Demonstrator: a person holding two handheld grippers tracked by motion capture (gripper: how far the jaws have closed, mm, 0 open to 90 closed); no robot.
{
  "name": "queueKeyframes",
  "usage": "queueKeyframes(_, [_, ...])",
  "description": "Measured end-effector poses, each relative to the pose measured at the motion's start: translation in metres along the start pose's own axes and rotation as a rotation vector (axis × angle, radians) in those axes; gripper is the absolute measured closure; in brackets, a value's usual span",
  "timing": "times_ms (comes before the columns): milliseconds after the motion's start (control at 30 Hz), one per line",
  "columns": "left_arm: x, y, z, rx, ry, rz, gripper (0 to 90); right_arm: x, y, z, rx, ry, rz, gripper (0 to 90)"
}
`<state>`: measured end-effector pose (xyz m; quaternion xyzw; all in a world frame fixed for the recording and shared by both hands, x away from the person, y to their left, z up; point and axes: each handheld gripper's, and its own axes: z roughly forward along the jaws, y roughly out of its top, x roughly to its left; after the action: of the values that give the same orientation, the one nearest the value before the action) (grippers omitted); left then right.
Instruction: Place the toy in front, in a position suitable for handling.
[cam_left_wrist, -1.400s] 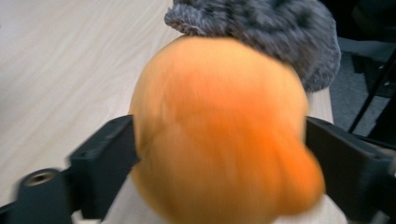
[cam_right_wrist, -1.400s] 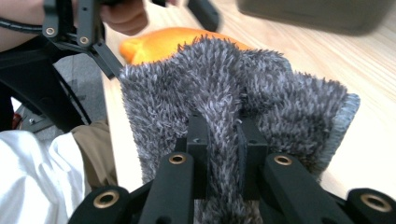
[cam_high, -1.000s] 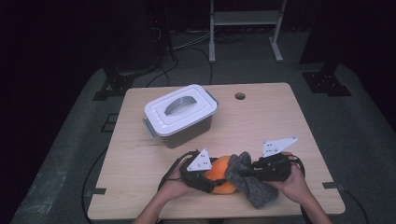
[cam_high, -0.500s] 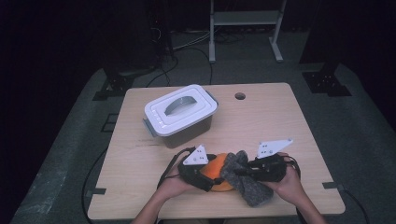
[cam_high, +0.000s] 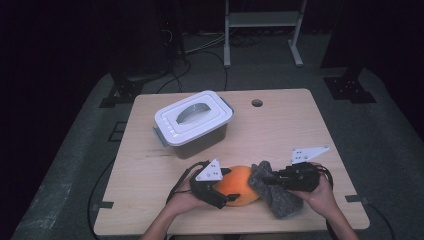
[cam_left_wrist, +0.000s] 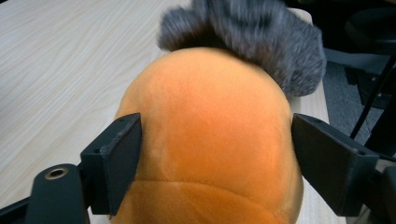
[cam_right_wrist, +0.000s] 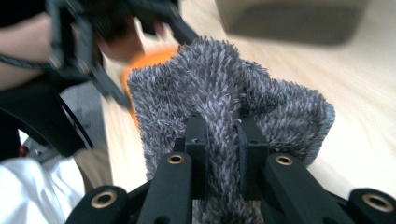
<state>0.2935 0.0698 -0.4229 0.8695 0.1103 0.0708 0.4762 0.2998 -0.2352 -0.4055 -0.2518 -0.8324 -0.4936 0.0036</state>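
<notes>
While I watch from my desk, this is what I read off the feeds.

Left gripper (cam_high: 227, 187): lower centre of the high view, held in the person's left hand (cam_high: 182, 200). I see its jaws set either side of the orange plush ball (cam_high: 241, 185). They have just been opening, with the ball between them. In the left gripper view the left pad sits at the ball's flank and the right pad stands a little clear of it, so I call the jaws apart, not clamped.

Orange plush ball: lies on the wooden table (cam_high: 280, 130), low in the high view, just left of the grey cloth. In the left gripper view it takes up the middle and lower frame (cam_left_wrist: 210, 140).

Right gripper (cam_high: 267, 181): lower right of the high view, in the person's right hand (cam_high: 320, 195). In the right gripper view its two jaws stand close together at lower centre (cam_right_wrist: 223, 140) with a fold of cloth pinched between them, so I read it as clamped on the cloth.

Grey cloth (cam_high: 277, 192): fuzzy and bunched, touching the ball's right side in the high view. It lies partly on the table near the front edge. In the left gripper view it sits at the top of the frame, behind the ball (cam_left_wrist: 252, 32).

Lidded box (cam_high: 192, 122): grey with a white lid and handle, upper left of the tabletop in the high view, well apart from both grippers.

Cable hole (cam_high: 257, 103): near the table's far edge, right of the box.
</notes>
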Motion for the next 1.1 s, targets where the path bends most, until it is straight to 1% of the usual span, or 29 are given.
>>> queueKeyframes(33, [0.0,0.0,0.0,0.007,0.001,0.009,15.7,0.003,0.004,0.001,-0.01,0.002,-0.007,77.2])
queueKeyframes(67, [-0.001,0.001,0.001,0.01,0.002,0.014,14.7,0.005,0.007,0.004,-0.005,-0.001,-0.021,77.1])
queueKeyframes(100, [-0.001,0.001,0.0,0.015,-0.001,0.015,13.6,0.006,0.008,0.008,0.013,-0.012,-0.039,77.1])
queueKeyframes(133, [-0.002,0.002,0.0,0.02,-0.02,0.011,12.4,0.007,0.007,0.013,0.038,-0.022,-0.05,77.1])
queueKeyframes(167, [-0.002,0.003,-0.001,0.025,-0.026,0.015,11.8,0.007,0.004,0.018,0.063,-0.019,-0.051,77.2])
queueKeyframes(200, [-0.002,0.005,-0.002,0.028,-0.027,0.016,11.3,0.007,0.002,0.019,0.071,-0.009,-0.047,77.2])
queueKeyframes(233, [-0.001,0.006,-0.003,0.028,-0.03,0.006,9.6,0.007,0.0,0.02,0.074,0.008,-0.042,77.2])
queueKeyframes(267, [0.001,0.007,-0.005,0.027,-0.033,-0.009,8.5,0.007,-0.001,0.019,0.079,0.012,-0.042,77.2])
queueKeyframes(300, [0.003,0.007,-0.006,0.022,-0.026,-0.024,8.3,0.008,-0.002,0.019,0.086,0.011,-0.048,77.2])
queueKeyframes(333, [0.005,0.007,-0.005,0.028,-0.02,-0.041,7.7,0.009,-0.003,0.019,0.09,0.017,-0.048,77.2])
queueKeyframes(400, [0.007,0.006,-0.004,0.054,-0.023,-0.058,4.7,0.011,-0.004,0.021,0.097,0.032,-0.051,77.1])
queueKeyframes(467, [0.009,0.003,0.0,0.071,-0.045,-0.09,4.7,0.012,-0.004,0.022,0.103,0.038,-0.053,77.0])
queueKeyframes(533, [0.01,0.001,0.002,0.068,-0.054,-0.106,5.1,0.012,-0.004,0.022,0.108,0.039,-0.052,77.0])
queueKeyframes(567, [0.011,0.001,0.002,0.067,-0.061,-0.102,7.7,0.011,-0.004,0.021,0.11,0.038,-0.051,77.0])
queueKeyframes(600, [0.01,0.001,0.001,0.066,-0.056,-0.088,12.0,0.01,-0.004,0.02,0.111,0.04,-0.048,77.0])
queueKeyframes(667, [0.007,0.002,0.0,0.06,-0.032,-0.047,22.6,0.009,-0.002,0.017,0.103,0.042,-0.045,77.1])
queueKeyframes(733, [0.004,0.004,-0.002,0.04,0.001,-0.004,30.6,0.008,0.0,0.015,0.098,0.033,-0.047,77.0])
queueKeyframes(767, [0.003,0.005,-0.003,0.03,0.019,0.011,32.6,0.008,0.001,0.014,0.091,0.025,-0.049,77.1])
queueKeyframes(800, [0.002,0.007,-0.004,0.011,0.038,0.024,35.0,0.008,0.003,0.012,0.08,0.018,-0.052,77.1])
queueKeyframes(833, [0.001,0.008,-0.005,-0.023,0.058,0.047,37.8,0.008,0.005,0.011,0.071,0.009,-0.049,77.3])
queueKeyframes(867, [0.0,0.01,-0.007,-0.054,0.082,0.068,44.4,0.007,0.007,0.011,0.051,0.007,-0.049,77.2])
queueKeyframes(900, [0.0,0.012,-0.007,-0.055,0.094,0.079,44.1,0.006,0.009,0.01,0.033,0.009,-0.047,77.3])
queueKeyframes(933, [0.001,0.013,-0.005,-0.04,0.101,0.077,42.4,0.006,0.011,0.011,0.024,0.011,-0.05,77.3])
queueKeyframes(967, [0.002,0.013,-0.004,-0.031,0.092,0.065,38.4,0.006,0.013,0.013,0.025,0.016,-0.054,77.2])
queueKeyframes(1033, [0.004,0.01,-0.004,-0.02,0.068,0.034,33.4,0.005,0.011,0.02,0.043,0.022,-0.05,77.4])
queueKeyframes(1067, [0.006,0.01,-0.003,0.0,0.062,0.011,27.7,0.004,0.01,0.023,0.051,0.032,-0.048,77.4])
queueKeyframes(1100, [0.008,0.009,-0.002,0.015,0.062,-0.017,17.9,0.004,0.008,0.025,0.061,0.045,-0.047,77.5])
